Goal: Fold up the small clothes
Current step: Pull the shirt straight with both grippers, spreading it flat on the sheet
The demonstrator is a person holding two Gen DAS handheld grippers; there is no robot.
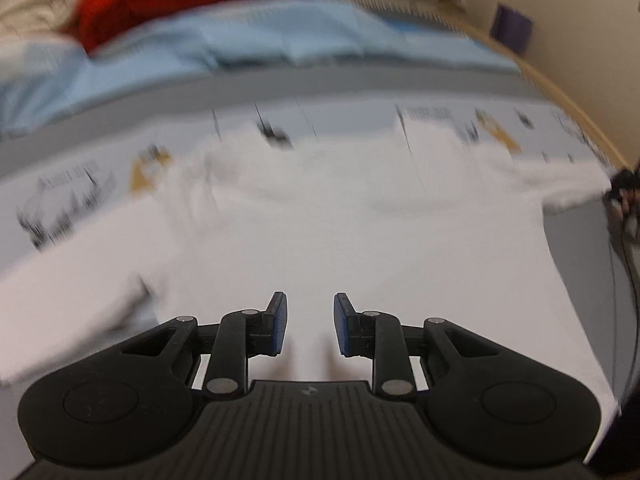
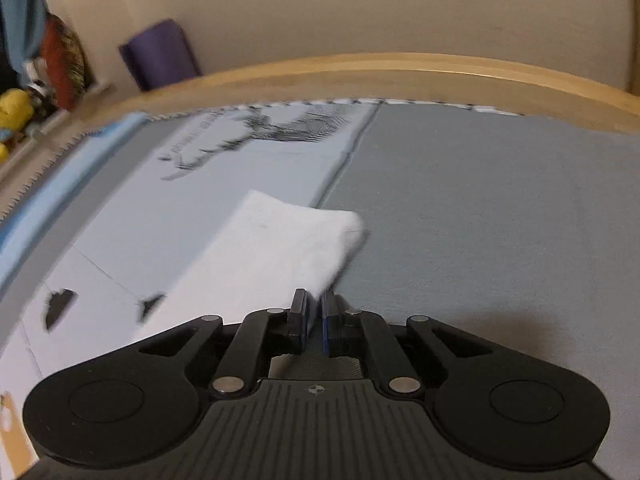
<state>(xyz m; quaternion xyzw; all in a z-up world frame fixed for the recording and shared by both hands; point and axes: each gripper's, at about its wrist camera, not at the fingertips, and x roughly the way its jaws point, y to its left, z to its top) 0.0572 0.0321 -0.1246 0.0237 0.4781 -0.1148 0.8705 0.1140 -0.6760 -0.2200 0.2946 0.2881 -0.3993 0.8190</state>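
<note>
R gripper (image 2: 315,320) jaws nearly closed, pinching the near corner of the white garment's sleeve (image 2: 280,248), which runs ahead-left of it. L gripper (image 1: 310,324) jaws apart, nothing between, hovering over the garment body (image 1: 320,220) spread ahead. Next, probably: carry sleeve across w/o slack, keep cloth flat on grey mat (image 2: 480,208). No containers seen; wooden rail (image 2: 360,68) beyond.

Motion blur smearing white cloth garment (image 1: 320,220) and dark print on pale blue bed cover (image 1: 68,200); red fabric bundle (image 1: 180,4) running off top edge.
</note>
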